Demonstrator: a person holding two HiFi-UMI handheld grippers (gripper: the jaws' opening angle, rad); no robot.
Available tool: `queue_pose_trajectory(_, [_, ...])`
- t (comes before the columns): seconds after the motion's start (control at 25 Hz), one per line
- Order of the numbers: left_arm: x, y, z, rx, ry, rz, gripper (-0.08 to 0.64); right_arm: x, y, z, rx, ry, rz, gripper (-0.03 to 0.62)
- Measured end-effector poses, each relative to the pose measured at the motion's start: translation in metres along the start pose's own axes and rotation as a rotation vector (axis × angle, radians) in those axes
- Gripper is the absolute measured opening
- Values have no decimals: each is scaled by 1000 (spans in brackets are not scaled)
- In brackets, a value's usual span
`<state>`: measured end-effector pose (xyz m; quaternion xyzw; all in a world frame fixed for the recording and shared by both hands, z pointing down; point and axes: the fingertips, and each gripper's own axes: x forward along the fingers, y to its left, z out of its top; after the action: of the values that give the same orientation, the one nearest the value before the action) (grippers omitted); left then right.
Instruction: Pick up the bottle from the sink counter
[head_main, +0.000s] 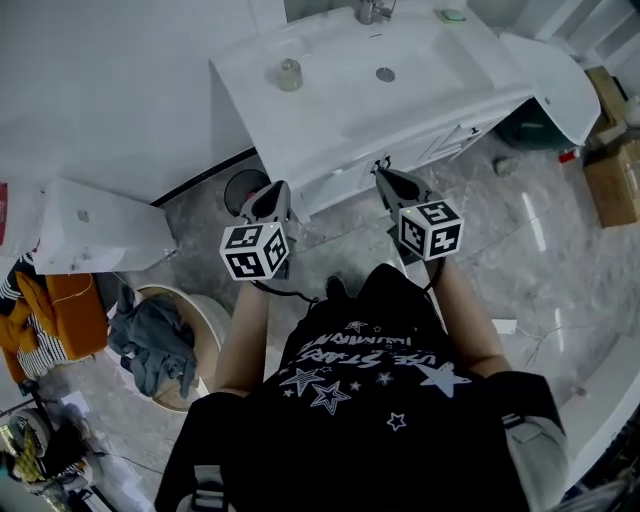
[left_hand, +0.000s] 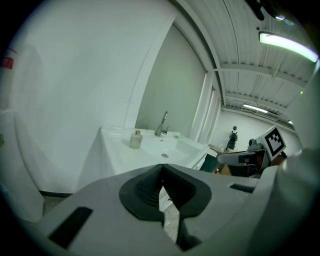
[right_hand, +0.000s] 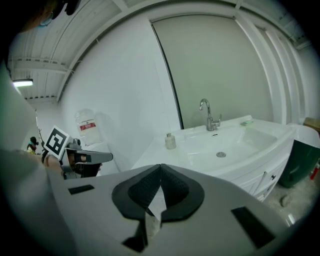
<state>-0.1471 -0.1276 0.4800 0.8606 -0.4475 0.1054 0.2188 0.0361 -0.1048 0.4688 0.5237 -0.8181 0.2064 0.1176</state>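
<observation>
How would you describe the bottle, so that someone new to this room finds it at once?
Start at the white sink counter. On its flat ledge, left of the basin, stands the bottle. It is small, pale and capped, and it is the only upright thing there besides the faucet.

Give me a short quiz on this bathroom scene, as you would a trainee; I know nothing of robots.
1. Where does the bottle stand?
A) in the basin
B) on the sink counter, left of the faucet
C) on the floor
2. Fill in: the jaws of the left gripper and the right gripper are both ____.
3. True or false: the right gripper holds the bottle.
Key: 1 B; 2 shut; 3 false.
</observation>
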Motion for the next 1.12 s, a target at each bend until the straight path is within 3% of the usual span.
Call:
queue_pose_trajectory(0.36, [51, 23, 25, 7, -9, 34, 8, 50, -39, 27, -3, -2, 2, 6])
queue_pose_trajectory(0.52, [84, 41, 41, -2, -10, 78, 9, 88, -61, 49, -3, -3, 36, 6])
queue_pose_trajectory(0.84, [156, 63, 73, -28, 6, 96, 17, 160, -110, 94, -19, 16, 95, 6])
queue_pose_trajectory(1.12, [209, 73, 84, -53, 39, 87, 187, 208, -138, 117, -28, 43, 145, 6])
